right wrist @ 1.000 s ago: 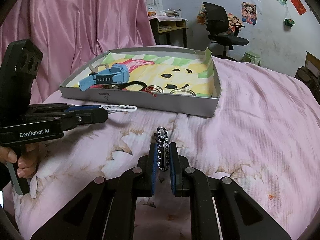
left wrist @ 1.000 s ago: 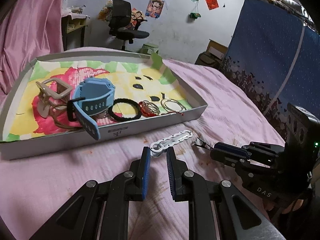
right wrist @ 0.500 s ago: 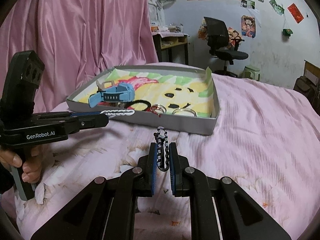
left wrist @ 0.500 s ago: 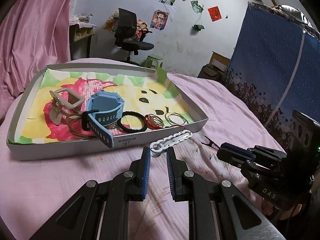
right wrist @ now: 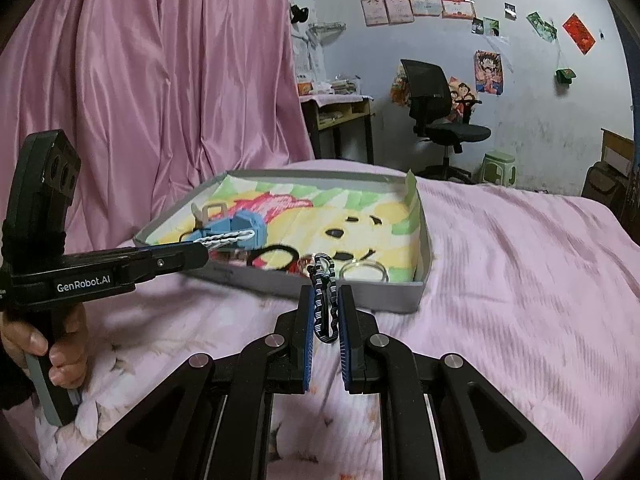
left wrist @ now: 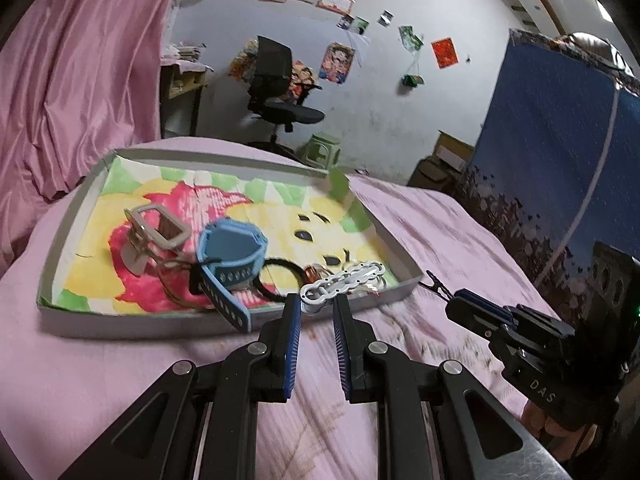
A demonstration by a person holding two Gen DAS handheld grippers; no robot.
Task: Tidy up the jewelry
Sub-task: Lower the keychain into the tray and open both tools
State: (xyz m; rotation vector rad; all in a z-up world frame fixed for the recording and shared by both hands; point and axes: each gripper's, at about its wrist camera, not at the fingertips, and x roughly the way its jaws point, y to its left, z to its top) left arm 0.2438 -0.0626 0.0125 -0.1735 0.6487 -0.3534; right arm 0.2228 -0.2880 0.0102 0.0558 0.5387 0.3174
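White chain bracelet (left wrist: 343, 282) pinched only at its end by the left gripper (left wrist: 316, 307) above the tray (left wrist: 132, 326) front wall, striped bracelet (right wrist: 323, 300) seemingly clamped in the right gripper (right wrist: 325, 309); either could be dropped short onto the bed (right wrist: 520, 280) if released early.

**Both bracelets lifted up to the tray**

You have raised both grippers off the pink bedspread (right wrist: 520, 300) and carried them toward the tray (left wrist: 132, 322). The white bracelet (left wrist: 344, 280) in your left gripper (left wrist: 316, 308) now hangs over the tray's near wall instead of short of it. The striped bracelet (right wrist: 323, 300) in your right gripper (right wrist: 325, 300) now reaches the tray's near edge, its tip over the rim.
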